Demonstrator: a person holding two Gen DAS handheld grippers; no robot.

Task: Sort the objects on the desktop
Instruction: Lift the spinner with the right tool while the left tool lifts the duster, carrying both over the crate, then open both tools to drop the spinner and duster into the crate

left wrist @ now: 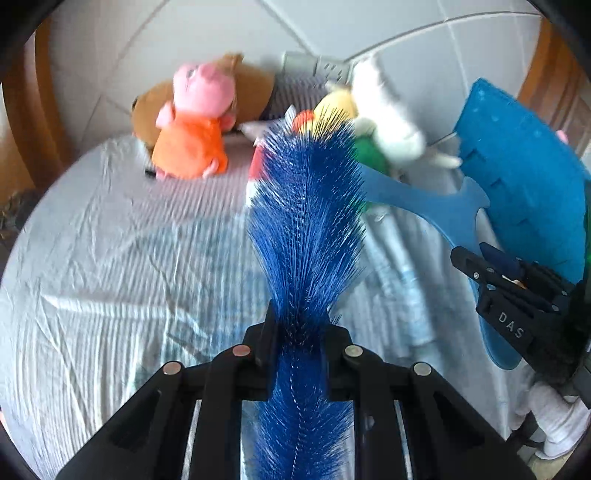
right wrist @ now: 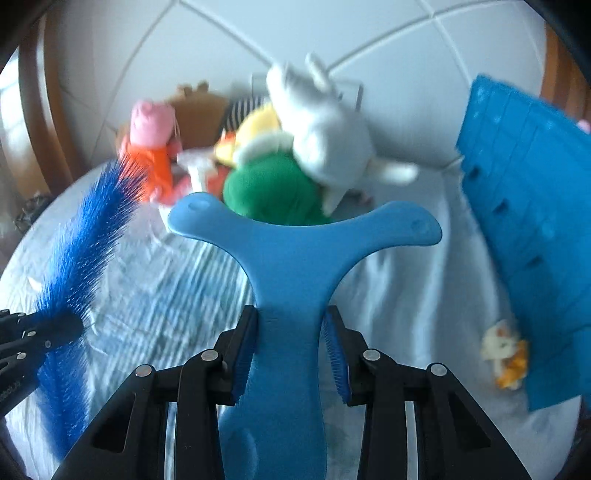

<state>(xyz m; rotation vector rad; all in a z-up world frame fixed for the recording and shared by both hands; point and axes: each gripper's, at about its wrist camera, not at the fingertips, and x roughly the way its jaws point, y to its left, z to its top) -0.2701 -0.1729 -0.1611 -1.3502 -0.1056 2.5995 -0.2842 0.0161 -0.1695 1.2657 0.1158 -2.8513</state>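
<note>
Both views were bright with soft, cool daylight; no hard shadows fell on the cloth (left wrist: 110, 258). Fisheye lenses bent the wall tiles (left wrist: 369, 29) into curves and left black corners. Motion blur smeared the cloth's stripes and the plush toys (right wrist: 317, 140), worst in the right view. The near brush (left wrist: 306, 221) stayed sharp in the left view.

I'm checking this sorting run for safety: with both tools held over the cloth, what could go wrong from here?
1. The left hand-held gripper clamps the blue bristle brush on soft bristles, so it may slip or twist.
2. The brush tip reaches close to the plush toys; it could knock them.
3. The right hand-held gripper holds the blue T-shaped tool near the blue crate; they might collide.
</note>
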